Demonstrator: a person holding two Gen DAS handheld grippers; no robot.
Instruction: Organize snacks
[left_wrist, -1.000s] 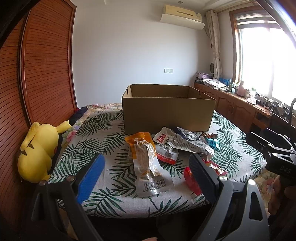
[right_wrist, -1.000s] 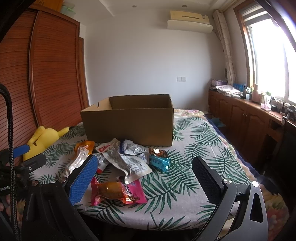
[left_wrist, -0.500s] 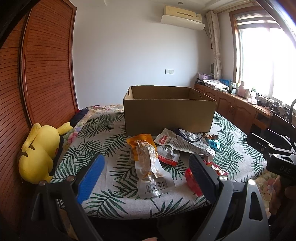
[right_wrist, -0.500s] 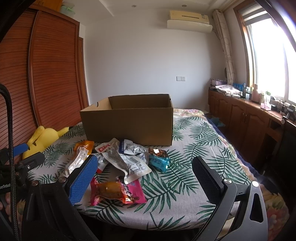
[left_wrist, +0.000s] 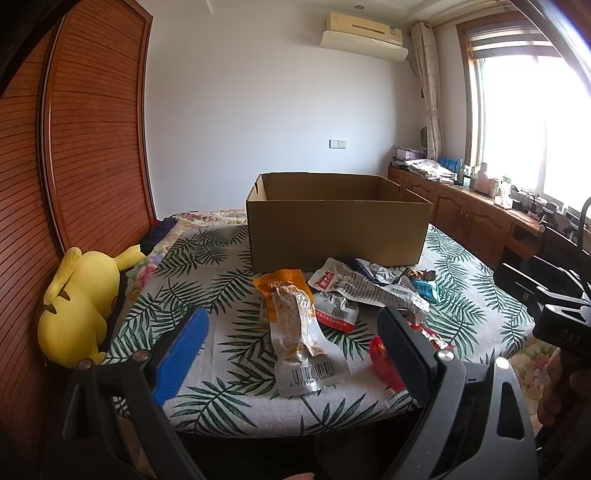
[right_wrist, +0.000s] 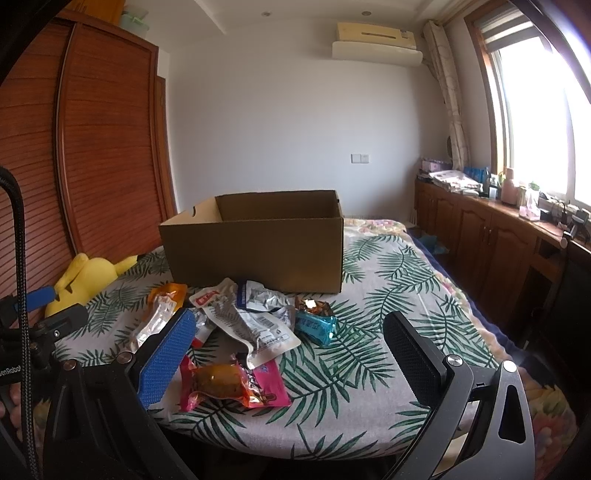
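- left tool (left_wrist: 291, 354): black frame, one finger with blue ribbed pad (left_wrist: 181, 356), other with black ribbed pad, silver screws at the joints
- right tool (right_wrist: 290, 356): same build, blue textured pad (right_wrist: 166, 362) and black pad, silver screws
- black braided cable (right_wrist: 20, 258); white lettering on black housings

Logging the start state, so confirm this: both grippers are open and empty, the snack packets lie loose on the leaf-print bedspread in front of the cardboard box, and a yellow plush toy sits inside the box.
One detail is wrong: the yellow plush toy is not in the cardboard box; it lies beside the wardrobe at the bed's left edge, as the left wrist view shows. The rest holds: left gripper and right gripper open and empty, snack packets loose on the bedspread.
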